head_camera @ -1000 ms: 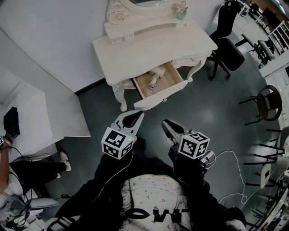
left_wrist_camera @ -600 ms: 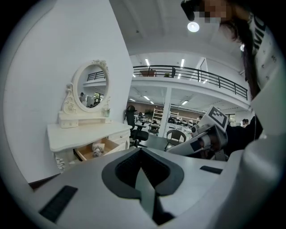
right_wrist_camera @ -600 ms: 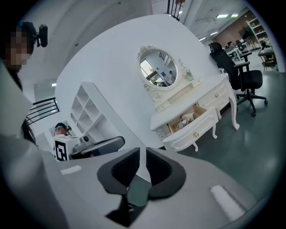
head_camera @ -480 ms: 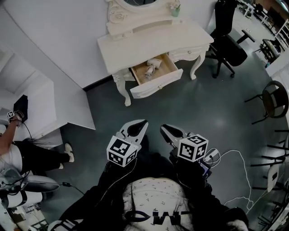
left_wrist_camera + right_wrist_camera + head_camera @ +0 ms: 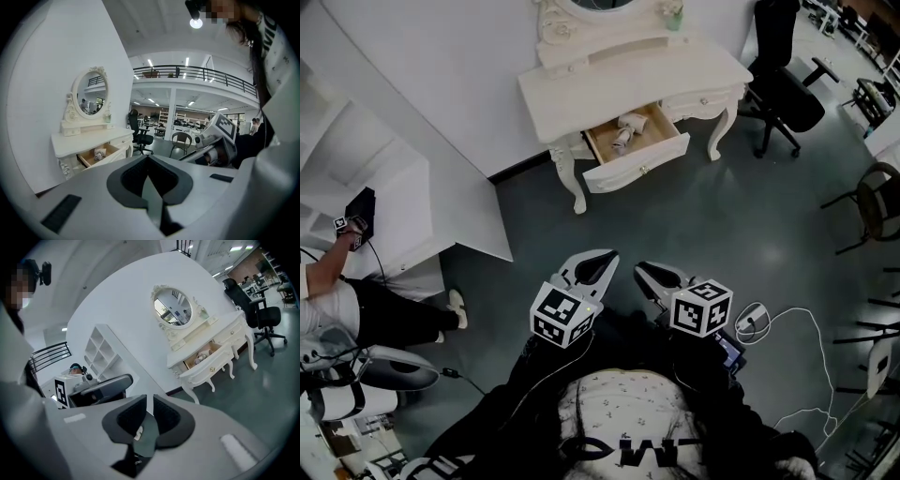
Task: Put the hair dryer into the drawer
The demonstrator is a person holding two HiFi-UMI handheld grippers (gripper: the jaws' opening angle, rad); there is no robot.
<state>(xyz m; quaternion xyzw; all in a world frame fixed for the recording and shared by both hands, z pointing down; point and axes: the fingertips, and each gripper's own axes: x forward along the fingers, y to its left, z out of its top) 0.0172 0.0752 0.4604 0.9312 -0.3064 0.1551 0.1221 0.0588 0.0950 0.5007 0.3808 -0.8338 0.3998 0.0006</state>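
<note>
Hair dryer (image 5: 625, 131): we log it lying inside the open drawer (image 5: 639, 169), toward the drawer's back left part, pale like the wood round it. We also find it in the left gripper view (image 5: 99, 153) and the right gripper view (image 5: 203, 356), small and far off in both. We see nothing else in the drawer.

Position relative to the fingers: well apart. A wide stretch of dark floor (image 5: 694, 234) lies between the drawer and both grippers, and neither touches the dryer or the drawer.

Left gripper (image 5: 604, 257): held low in front of the person, pointing toward the table. Its own view (image 5: 149, 158) shows the pads meeting at the tips, with nothing between them.

Right gripper (image 5: 641, 270): just beside the left one. Its own view (image 5: 150, 398) shows the pads drawn together save for a thin slit, and we see nothing in it.

Drawer: pulled out from the white dressing table (image 5: 628, 80), front panel toward us, wooden bottom bare round the dryer.

Other items we record:
- oval mirror (image 5: 173, 305) on the table's back
- black office chair (image 5: 787, 89) at the table's right
- white shelf unit (image 5: 356, 178) to the left
- seated person (image 5: 356, 300) beside the shelf unit
- white cable (image 5: 806, 356) looped on the floor to the right
</note>
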